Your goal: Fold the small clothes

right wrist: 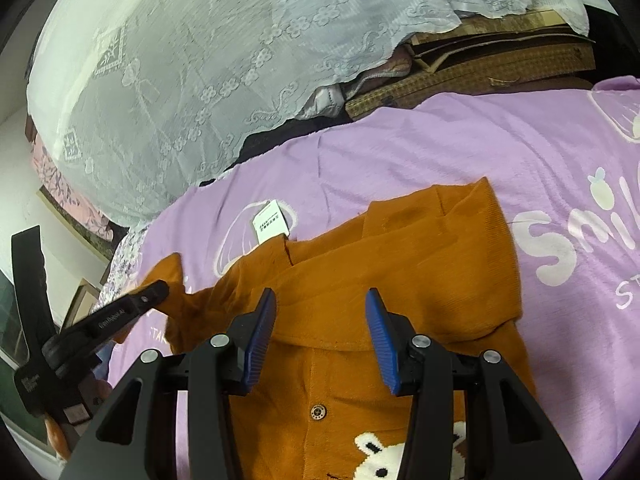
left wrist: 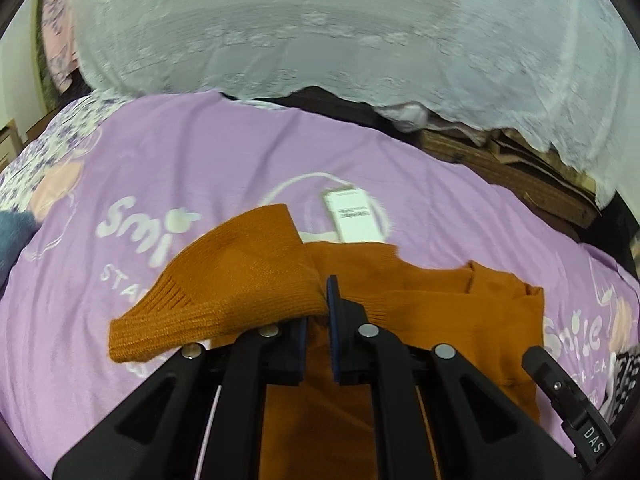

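A: What is under you?

B: A purple blanket (left wrist: 240,152) with white lettering fills most of both views. Behind it hangs a white lace cloth (left wrist: 320,32), with brown mats (right wrist: 500,68) stacked beneath its edge.

A: And the garment?

B: Your orange cardigan (right wrist: 400,264) lies on the blanket, front up. Its body runs toward you, with a button and a white knitted animal face near the bottom of the right view. Its right sleeve is already laid across the chest.

A: The other sleeve?

B: Your left gripper (left wrist: 318,312) has it. The jaws are together, pinched on the sleeve (left wrist: 224,292), and the ribbed cuff droops off to the left, lifted clear of the blanket. In the right view you see that gripper from the side, at the cardigan's left edge.

A: My right gripper?

B: The right gripper (right wrist: 320,304) stands apart, about half wide, over the cardigan's chest. Nothing is between its blue pads (right wrist: 260,336); whether the tips touch the knit, I cannot tell.

A: Anything small?

B: A white tag (right wrist: 270,222) lies on the blanket just beyond the collar.
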